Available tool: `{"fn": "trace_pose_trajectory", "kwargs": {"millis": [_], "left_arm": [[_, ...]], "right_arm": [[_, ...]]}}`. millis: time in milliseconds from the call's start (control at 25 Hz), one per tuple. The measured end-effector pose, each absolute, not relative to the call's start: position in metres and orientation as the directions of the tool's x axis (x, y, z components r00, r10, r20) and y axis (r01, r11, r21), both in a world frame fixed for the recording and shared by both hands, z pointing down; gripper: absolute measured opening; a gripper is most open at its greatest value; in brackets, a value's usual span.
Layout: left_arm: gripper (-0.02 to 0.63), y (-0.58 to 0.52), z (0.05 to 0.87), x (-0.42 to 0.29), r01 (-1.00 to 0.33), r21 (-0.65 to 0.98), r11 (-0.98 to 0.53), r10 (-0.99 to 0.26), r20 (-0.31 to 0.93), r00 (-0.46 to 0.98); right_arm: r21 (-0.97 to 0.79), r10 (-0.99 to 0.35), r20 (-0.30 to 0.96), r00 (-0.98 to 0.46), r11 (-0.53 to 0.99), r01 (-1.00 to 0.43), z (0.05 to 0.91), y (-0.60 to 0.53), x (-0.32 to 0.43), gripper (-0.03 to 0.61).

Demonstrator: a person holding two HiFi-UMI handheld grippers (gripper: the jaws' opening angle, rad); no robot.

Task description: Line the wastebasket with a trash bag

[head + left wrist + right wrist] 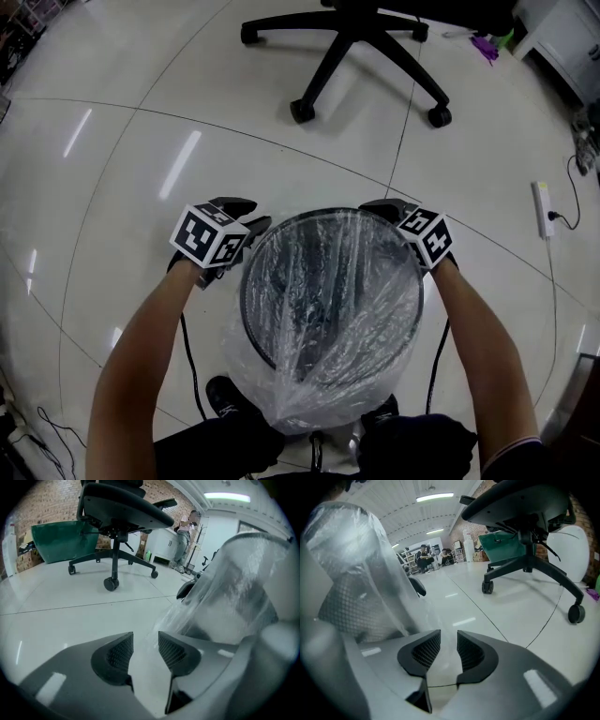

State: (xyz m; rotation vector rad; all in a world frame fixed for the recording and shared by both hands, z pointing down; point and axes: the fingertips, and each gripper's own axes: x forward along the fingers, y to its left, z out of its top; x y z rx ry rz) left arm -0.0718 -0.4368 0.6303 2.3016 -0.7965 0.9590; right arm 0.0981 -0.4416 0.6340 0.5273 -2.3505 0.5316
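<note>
A round black mesh wastebasket (246, 298) stands on the floor between my arms, with a clear trash bag (328, 309) draped over its mouth and down its near side. My left gripper (246, 217) sits at the rim's far left and my right gripper (389, 208) at its far right. In the left gripper view the jaws (145, 651) stand apart, with a thin edge of the bag (234, 588) running into the gap, not pressed. The right gripper's jaws (448, 651) also stand apart beside the bag (361, 541) and the mesh wall (342, 602).
A black office chair (361, 56) on castors stands on the pale tiled floor beyond the basket. A white power strip (542, 208) with a cable lies at the right. A green bin (63, 538) and people show far off. My shoes (225, 398) are by the basket's near side.
</note>
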Motion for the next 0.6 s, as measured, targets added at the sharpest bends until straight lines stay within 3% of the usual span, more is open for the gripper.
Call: {"fn": "trace_pose_trajectory", "kwargs": {"millis": [200, 600], "left_arm": [[0.17, -0.44, 0.597, -0.078, -0.683, 0.199, -0.703, -0.346, 0.743, 0.573], [0.165, -0.434, 0.512, -0.083, -0.694, 0.059, -0.717, -0.459, 0.709, 0.535]], "right_arm": [[-0.234, -0.241, 0.666, -0.706, 0.831, -0.504, 0.607, -0.444, 0.112, 0.15], [-0.125, -0.394, 0.6, -0.696, 0.813, -0.568, 0.511, -0.454, 0.138, 0.141]]}}
